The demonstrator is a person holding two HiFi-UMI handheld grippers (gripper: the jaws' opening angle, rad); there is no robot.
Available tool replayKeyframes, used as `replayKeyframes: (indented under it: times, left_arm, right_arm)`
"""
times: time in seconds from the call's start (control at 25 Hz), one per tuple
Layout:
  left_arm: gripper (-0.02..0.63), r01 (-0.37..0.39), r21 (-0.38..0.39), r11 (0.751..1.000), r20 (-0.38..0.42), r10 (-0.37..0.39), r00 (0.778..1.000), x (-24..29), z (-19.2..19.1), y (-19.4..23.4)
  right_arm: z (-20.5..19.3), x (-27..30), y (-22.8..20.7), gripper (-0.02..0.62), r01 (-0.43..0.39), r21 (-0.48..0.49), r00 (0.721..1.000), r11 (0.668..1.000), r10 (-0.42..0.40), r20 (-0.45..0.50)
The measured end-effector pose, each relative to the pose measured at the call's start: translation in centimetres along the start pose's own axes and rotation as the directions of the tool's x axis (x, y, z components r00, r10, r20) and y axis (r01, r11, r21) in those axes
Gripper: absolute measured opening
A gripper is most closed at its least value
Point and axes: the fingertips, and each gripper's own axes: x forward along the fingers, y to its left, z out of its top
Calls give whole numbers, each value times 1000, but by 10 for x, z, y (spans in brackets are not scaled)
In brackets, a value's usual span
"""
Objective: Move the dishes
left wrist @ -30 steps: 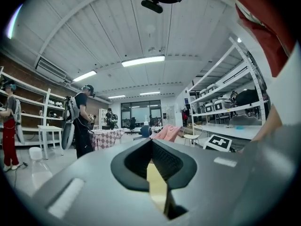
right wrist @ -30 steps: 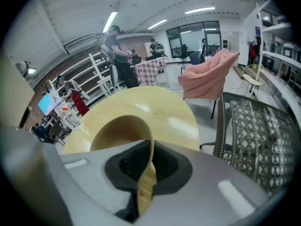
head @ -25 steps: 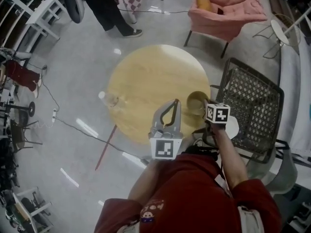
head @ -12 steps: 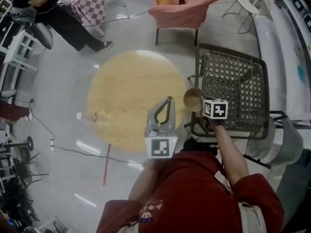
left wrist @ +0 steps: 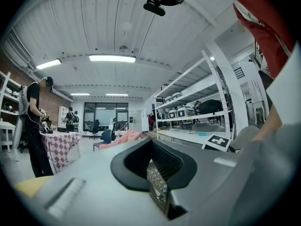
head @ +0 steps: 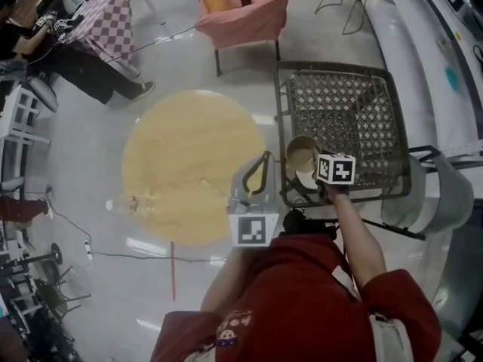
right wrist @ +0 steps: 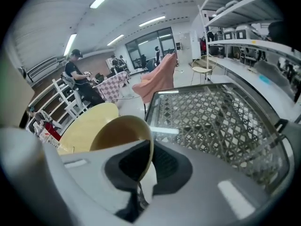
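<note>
Right gripper (head: 311,170): clamped on the tan bowl's (head: 301,154) rim, centre-right of the head view, above the mesh seat (head: 355,104).
Left gripper (head: 264,161): clenched on nothing, centre frame.
Step, as judged: carry the bowl level and set it flat before letting go.

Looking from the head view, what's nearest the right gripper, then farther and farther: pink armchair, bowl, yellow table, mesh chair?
From the right gripper:
1. bowl, pinched in its jaws.
2. mesh chair, just beneath it.
3. yellow table, to the left.
4. pink armchair, far at the top.
</note>
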Motion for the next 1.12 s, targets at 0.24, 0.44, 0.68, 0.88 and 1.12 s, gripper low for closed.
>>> replayKeyframes:
  times: [0.24, 0.44, 0.68, 0.88, 1.12]
  left_arm:
    - [8, 50, -25, 998, 20, -50, 999, 23, 2, -37]
    - [8, 120, 2, 993, 15, -120, 993, 40, 9, -67]
    - [8, 174, -24, 984, 18, -174, 985, 62, 9, -110]
    - [7, 201, -87, 976, 42, -198, 979, 83, 13, -148]
    - [7, 293, 65, 954, 20, -295, 955, 105, 16, -191]
  right_arm:
    - [-14, -11, -46, 12, 34, 81, 999, 996, -35, 9]
    - [-22, -26, -81, 12, 66, 142, 997, 988, -70, 19]
    - [-37, -44, -129, 12, 108, 220, 993, 970, -116, 26]
    - [-50, -57, -169, 12, 134, 256, 990, 957, -143, 19]
    - [-63, -65, -211, 12, 155, 294, 986, 943, -164, 5]
